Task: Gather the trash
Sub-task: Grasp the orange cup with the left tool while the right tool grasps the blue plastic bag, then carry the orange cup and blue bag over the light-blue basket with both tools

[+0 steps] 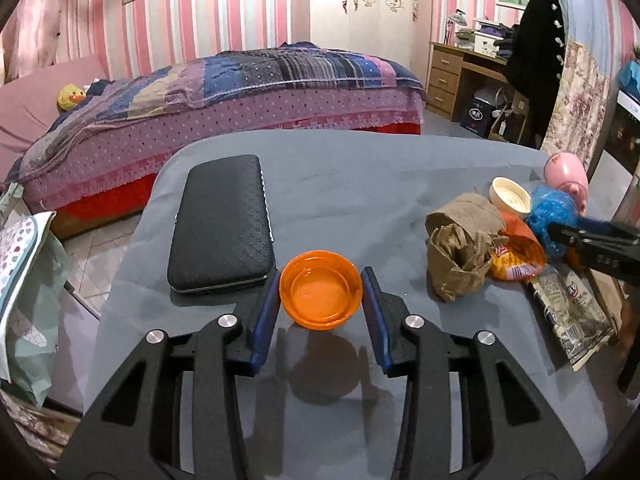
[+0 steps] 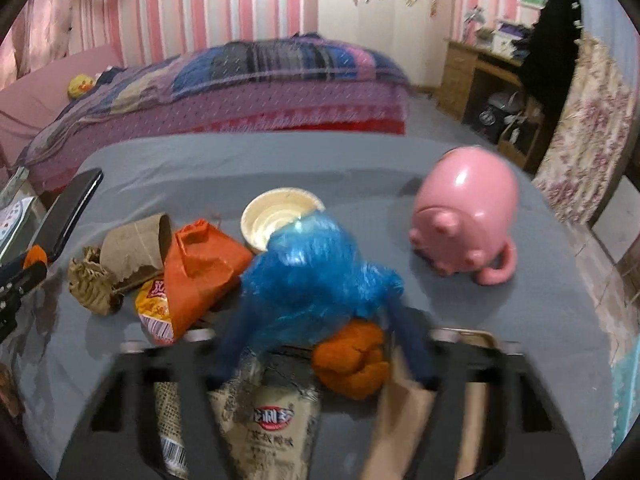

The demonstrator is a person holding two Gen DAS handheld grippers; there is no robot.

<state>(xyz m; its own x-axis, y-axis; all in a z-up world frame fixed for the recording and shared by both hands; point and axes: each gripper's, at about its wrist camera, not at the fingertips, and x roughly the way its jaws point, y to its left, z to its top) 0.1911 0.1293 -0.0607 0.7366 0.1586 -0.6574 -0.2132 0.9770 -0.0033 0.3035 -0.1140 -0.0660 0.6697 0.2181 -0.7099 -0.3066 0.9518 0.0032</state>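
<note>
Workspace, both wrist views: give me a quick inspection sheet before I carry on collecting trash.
Surface: grey cloth over the table, wrinkled.
Job's things: orange bowl; blue plastic bag; crumpled brown paper and cardboard tube; orange snack wrapper; printed food packet; orange lump.
Clutter: black quilted case; cream bowl; pink pig toy, tipped over.
Grippers: left hand-held gripper closed on the orange bowl; right hand-held gripper blurred, blue bag bunched between its fingers, grip unclear.
Cables: nothing seen.
Surroundings: bed, wooden desk, striped pink walls.
</note>
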